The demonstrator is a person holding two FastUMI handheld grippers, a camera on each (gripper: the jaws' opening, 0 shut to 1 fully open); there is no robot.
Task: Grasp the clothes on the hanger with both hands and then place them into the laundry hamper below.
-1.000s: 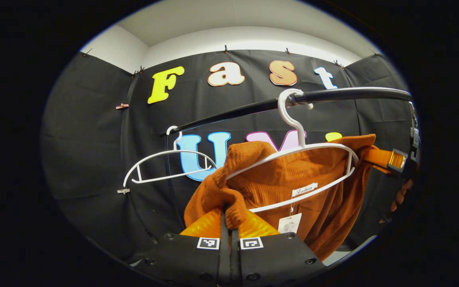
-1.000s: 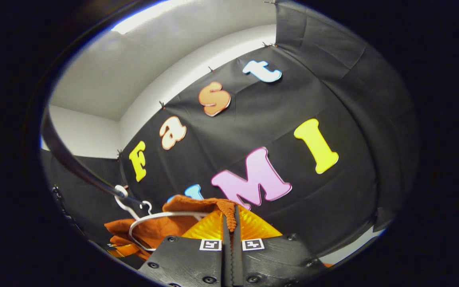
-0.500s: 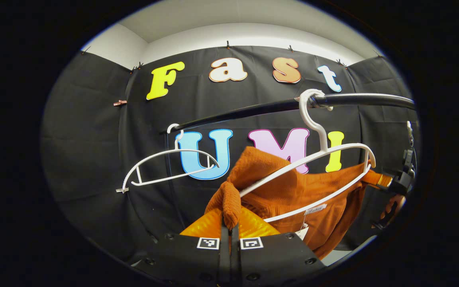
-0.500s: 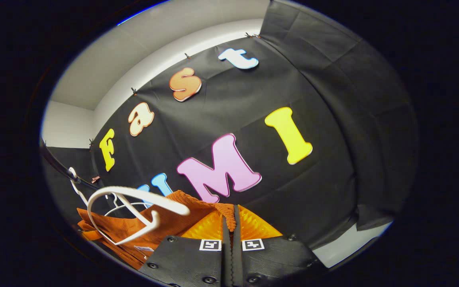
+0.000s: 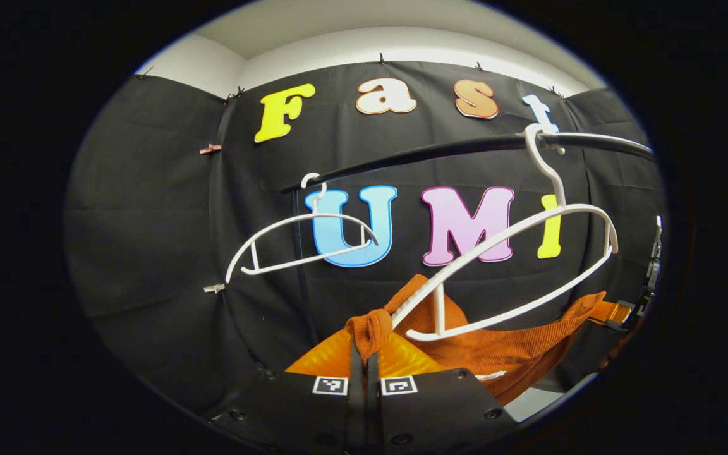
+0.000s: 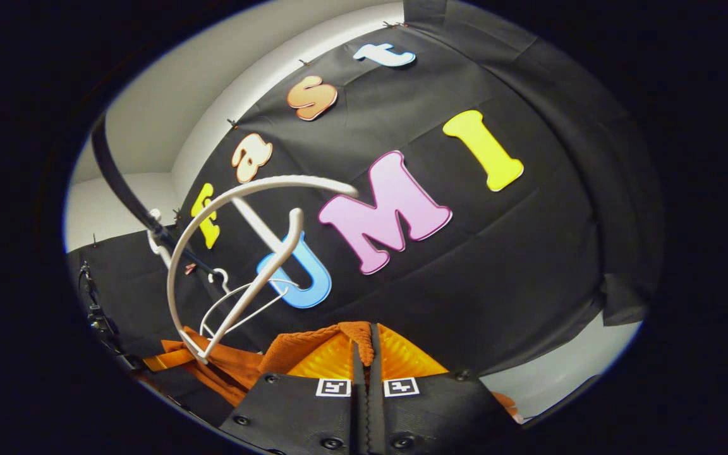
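Observation:
An orange knit sweater [image 5: 497,344] hangs slack between my two grippers, below a white hanger [image 5: 515,278] that stays hooked on the black rail [image 5: 440,151]. My left gripper [image 5: 364,351] is shut on a bunched fold of the sweater at the bottom of the left gripper view. At the far right edge of that view the other gripper [image 5: 623,311] pinches the sweater's opposite end. In the right gripper view my right gripper [image 6: 365,347] is shut on a fold of the sweater [image 6: 301,344], and the hanger [image 6: 237,253] swings bare above the cloth.
A second white hanger [image 5: 301,246] hangs bare farther left on the rail. The rail [image 6: 124,183] also crosses the upper left of the right gripper view. A strip of pale floor [image 6: 547,373] lies under the black cloth wall.
Both grippers have dropped with the sweater. It has slid off the hanger, which now hangs bare and tilted on the rail. The right gripper's view has swung, bringing the hanger nearer.

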